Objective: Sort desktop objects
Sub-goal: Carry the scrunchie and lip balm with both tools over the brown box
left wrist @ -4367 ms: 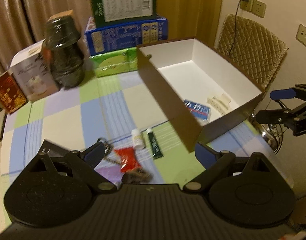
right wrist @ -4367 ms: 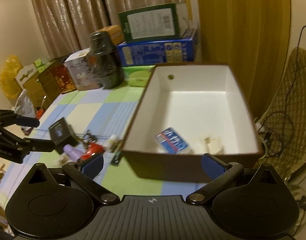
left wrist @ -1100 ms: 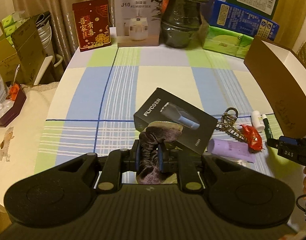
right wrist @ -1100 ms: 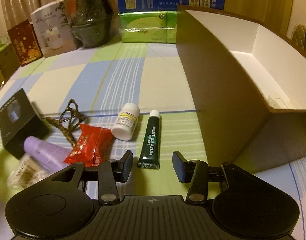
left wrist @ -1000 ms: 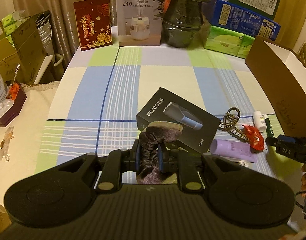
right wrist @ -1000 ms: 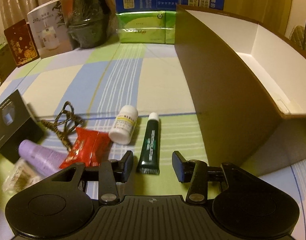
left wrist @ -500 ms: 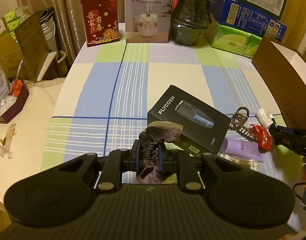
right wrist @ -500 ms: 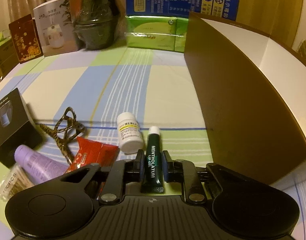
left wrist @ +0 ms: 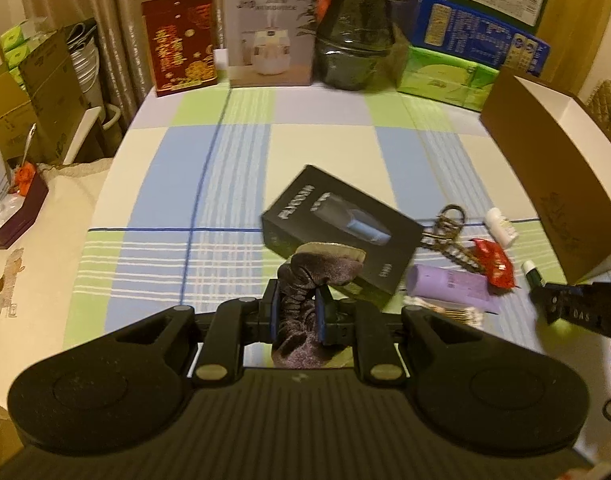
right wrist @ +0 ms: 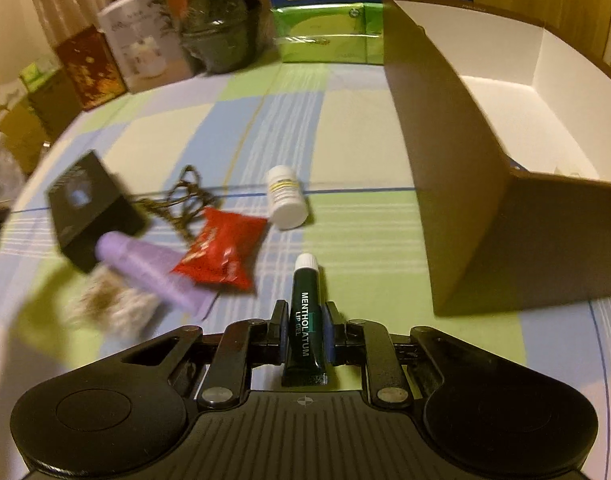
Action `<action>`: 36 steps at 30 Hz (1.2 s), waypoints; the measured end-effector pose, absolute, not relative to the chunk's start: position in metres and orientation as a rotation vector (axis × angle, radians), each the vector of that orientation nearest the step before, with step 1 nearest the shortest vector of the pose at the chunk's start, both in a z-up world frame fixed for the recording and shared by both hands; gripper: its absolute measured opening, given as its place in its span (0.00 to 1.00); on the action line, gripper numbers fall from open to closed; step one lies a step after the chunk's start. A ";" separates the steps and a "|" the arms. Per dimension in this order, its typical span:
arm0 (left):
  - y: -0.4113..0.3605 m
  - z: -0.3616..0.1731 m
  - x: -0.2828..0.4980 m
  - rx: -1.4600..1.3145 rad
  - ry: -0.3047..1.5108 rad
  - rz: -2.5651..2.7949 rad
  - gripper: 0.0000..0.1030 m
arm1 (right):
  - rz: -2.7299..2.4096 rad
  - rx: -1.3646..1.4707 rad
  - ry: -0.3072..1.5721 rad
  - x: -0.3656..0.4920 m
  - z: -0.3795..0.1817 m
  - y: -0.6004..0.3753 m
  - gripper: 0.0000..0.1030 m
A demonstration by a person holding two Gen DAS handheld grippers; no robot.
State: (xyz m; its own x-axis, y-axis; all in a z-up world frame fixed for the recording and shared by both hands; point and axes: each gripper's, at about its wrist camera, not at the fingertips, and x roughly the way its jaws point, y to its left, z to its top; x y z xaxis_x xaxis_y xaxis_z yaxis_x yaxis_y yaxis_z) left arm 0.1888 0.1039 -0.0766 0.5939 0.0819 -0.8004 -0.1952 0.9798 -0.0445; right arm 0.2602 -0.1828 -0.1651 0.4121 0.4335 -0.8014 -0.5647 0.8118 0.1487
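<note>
My left gripper (left wrist: 298, 312) is shut on a dark purple scrunchie (left wrist: 311, 276) and holds it above the checked tablecloth, just in front of a black shaver box (left wrist: 341, 232). My right gripper (right wrist: 304, 330) is shut on a dark green lip gel tube (right wrist: 304, 320) and holds it above the cloth. It also shows at the right edge of the left wrist view (left wrist: 577, 308). On the cloth lie a white pill bottle (right wrist: 286, 196), a red packet (right wrist: 221, 250), a purple tube (right wrist: 149, 266), a keychain (right wrist: 181, 196) and cotton swabs (right wrist: 105, 304). The brown box with white inside (right wrist: 465, 152) stands to the right.
Along the table's far edge stand a red card box (left wrist: 180, 42), a white humidifier box (left wrist: 271, 28), a dark wrapped pot (left wrist: 355, 28), green tissue packs (left wrist: 445, 74) and blue and green cartons (left wrist: 481, 24). Cardboard boxes (left wrist: 29, 92) stand left of the table.
My right gripper has shut on the lip gel tube and lifted it off the cloth, moving back and to the right. My left gripper has kept hold of the scrunchie and drifted slightly.
</note>
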 end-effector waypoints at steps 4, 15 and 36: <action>0.083 -0.068 0.189 -0.125 0.905 0.118 0.13 | 0.697 -0.100 0.958 0.246 -0.141 -0.204 0.14; -0.001 -0.039 0.205 -0.075 0.848 -0.084 0.13 | 0.696 0.008 0.873 0.240 -0.076 -0.283 0.14; -0.180 -0.015 0.316 0.032 0.773 -0.357 0.13 | 0.619 0.022 0.741 0.349 -0.030 -0.364 0.14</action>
State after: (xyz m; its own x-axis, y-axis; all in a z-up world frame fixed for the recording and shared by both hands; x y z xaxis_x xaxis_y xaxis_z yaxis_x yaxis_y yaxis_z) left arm 0.3162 -0.1797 -0.0152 0.6589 -0.3039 -0.6881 0.3269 0.9395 -0.1019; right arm 0.3489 -0.3638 -0.0296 0.5689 0.5348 -0.6248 -0.5197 0.8226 0.2308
